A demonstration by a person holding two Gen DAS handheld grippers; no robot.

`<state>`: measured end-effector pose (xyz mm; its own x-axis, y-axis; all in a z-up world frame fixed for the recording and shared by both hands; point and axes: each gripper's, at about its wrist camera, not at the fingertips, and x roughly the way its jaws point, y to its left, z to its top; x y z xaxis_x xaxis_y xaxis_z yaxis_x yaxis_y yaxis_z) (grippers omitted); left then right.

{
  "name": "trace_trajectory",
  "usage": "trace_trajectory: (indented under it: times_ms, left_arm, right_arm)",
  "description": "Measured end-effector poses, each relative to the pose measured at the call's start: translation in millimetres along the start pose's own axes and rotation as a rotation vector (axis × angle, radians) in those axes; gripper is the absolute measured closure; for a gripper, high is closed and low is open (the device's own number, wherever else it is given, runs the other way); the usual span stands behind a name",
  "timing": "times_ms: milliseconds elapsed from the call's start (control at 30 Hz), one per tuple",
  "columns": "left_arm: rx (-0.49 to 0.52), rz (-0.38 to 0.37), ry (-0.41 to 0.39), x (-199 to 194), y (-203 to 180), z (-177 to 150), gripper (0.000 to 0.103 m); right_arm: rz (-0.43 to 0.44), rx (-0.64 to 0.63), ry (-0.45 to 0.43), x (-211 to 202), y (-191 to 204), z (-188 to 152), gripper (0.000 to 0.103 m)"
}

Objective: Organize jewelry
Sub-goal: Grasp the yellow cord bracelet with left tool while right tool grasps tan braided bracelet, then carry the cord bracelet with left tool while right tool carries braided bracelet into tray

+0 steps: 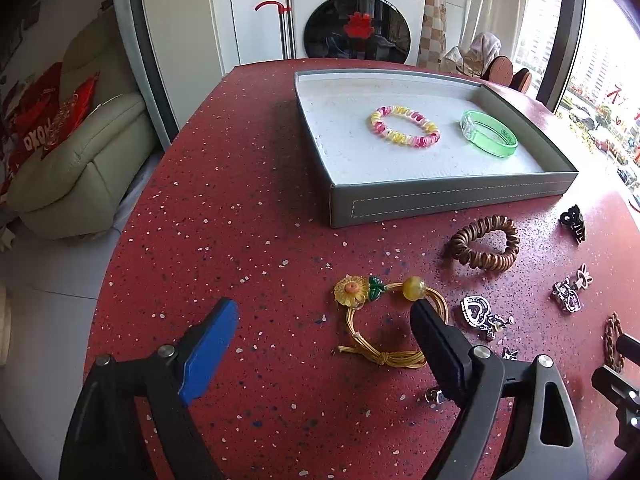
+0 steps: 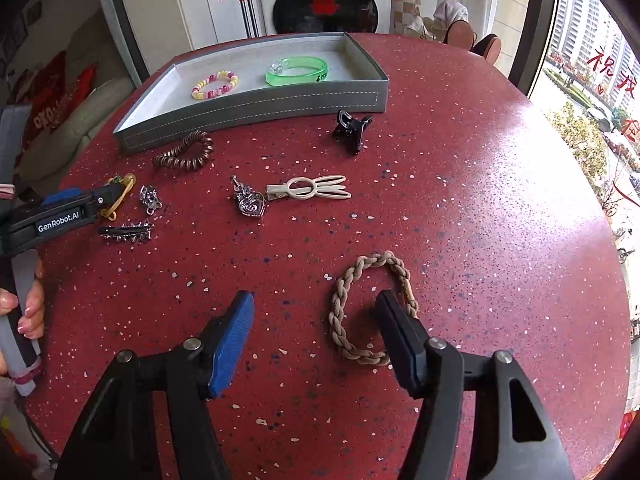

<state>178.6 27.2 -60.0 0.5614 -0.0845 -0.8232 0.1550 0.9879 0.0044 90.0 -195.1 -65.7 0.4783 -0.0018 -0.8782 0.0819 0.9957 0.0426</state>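
Braided bracelet: lower centre of the right wrist view — my black finger sits inside its loop.
Right gripper: jaws apart, gripping nothing — I'd close across one strand.
Left gripper: wide open, empty, over the gold cord bracelet.

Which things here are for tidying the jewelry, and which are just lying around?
For the job: grey tray, yellow cord flower bracelet, tan braided rope bracelet, brown coil hair tie.
Just around: white washing machine, red-handled mop, cream sofa.

Open left hand-held gripper over yellow cord bracelet, grey tray beyond
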Motion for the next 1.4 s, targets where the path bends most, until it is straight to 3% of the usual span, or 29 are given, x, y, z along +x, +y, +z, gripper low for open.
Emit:
trace_trajectory:
  times_ms: [167, 233, 333, 567, 600, 633, 1067, 1400]
  left_arm:
    - [0.019, -0.001, -0.003, 1, -5, -2, 0.010]
    - [0.036, -0.006, -0.010, 0, -9, -2, 0.016]
    - [0.078, -0.006, -0.022, -4, -16, -4, 0.030]
    - [0.136, -0.073, -0.030, -8, -30, -5, 0.078]
    - [0.146, -0.061, -0.035, -8, -32, -6, 0.080]
    - [0.150, -0.058, -0.038, -9, -32, -6, 0.080]
    - [0.048, -0.152, -0.063, -29, -6, -2, 0.083]
    - [0.019, -0.210, -0.110, -58, 2, 8, 0.083]
  right_arm:
    - [-0.026, -0.031, -0.007, 0, 5, -1, 0.039]
    - [-0.027, -0.029, -0.007, 0, 5, -1, 0.045]
    - [-0.028, -0.027, -0.003, -2, 5, -2, 0.060]
    - [-0.025, -0.032, 0.008, -4, 8, -1, 0.088]
    - [-0.030, -0.031, 0.007, -5, 8, -2, 0.094]
    - [-0.029, -0.028, 0.006, -5, 8, -2, 0.095]
    - [0.117, 0.106, -0.087, -33, -24, 9, 0.096]
    - [0.170, 0.145, -0.135, -50, -32, 26, 0.096]
